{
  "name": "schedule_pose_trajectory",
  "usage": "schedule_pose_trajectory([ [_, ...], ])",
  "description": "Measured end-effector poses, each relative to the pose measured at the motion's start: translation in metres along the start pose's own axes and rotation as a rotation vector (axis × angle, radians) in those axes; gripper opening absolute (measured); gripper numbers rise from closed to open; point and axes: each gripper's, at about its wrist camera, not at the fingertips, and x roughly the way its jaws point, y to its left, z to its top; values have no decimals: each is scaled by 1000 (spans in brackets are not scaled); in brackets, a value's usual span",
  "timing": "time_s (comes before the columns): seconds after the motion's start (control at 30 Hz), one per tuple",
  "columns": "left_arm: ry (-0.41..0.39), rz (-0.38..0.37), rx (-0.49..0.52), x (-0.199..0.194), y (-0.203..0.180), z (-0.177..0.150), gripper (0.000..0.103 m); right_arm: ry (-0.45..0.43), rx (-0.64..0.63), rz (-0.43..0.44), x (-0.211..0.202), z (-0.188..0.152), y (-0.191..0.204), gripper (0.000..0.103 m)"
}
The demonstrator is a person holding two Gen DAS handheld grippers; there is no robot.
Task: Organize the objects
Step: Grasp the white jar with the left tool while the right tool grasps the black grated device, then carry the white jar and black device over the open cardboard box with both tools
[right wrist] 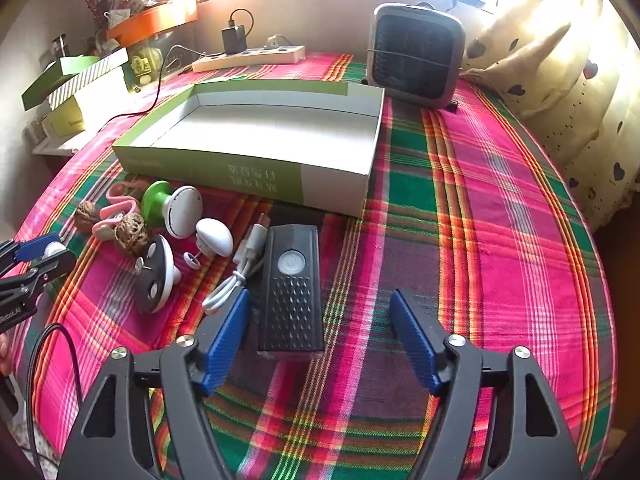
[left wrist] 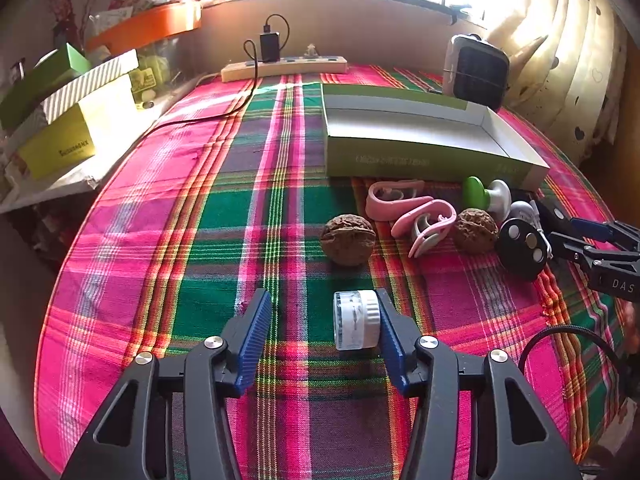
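An open green and white box (left wrist: 420, 136) (right wrist: 256, 136) lies on the plaid tablecloth. My left gripper (left wrist: 322, 300) is open, with a small white jar (left wrist: 356, 320) lying against its right finger. Ahead lie two walnuts (left wrist: 348, 240) (left wrist: 475, 230), pink clips (left wrist: 416, 216), a green and white knob (left wrist: 488, 196) and a black disc (left wrist: 522, 248). My right gripper (right wrist: 320, 308) is open around a black rectangular device (right wrist: 294, 276). A white cable (right wrist: 240, 272) and a white oval piece (right wrist: 214, 236) lie to its left.
A grey fan heater (right wrist: 416, 56) stands at the back right beside cushions (right wrist: 560, 92). A power strip (left wrist: 284, 66) with a charger lies at the back. Stacked boxes (left wrist: 68, 120) sit on a ledge left of the table.
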Motion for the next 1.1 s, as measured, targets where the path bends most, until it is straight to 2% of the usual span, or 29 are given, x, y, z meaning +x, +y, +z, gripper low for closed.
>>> schedule_pose_trajectory([
  [0.07, -1, 2, 2, 0, 0, 1, 44, -4, 2, 0, 0, 0, 0, 66],
  [0.13, -4, 0, 5, 0, 0, 1, 41, -9, 5, -2, -1, 0, -1, 57],
  [0.27, -5, -8, 10, 1, -1, 3, 33, -13, 5, -1, -2, 1, 0, 52],
  [0.53, -9, -10, 11, 1, -1, 4, 18, -21, 7, 1, -2, 1, 2, 29],
  [1.1, -9, -19, 14, 4, -2, 7, 17, -20, 15, -9, -2, 1, 3, 28],
])
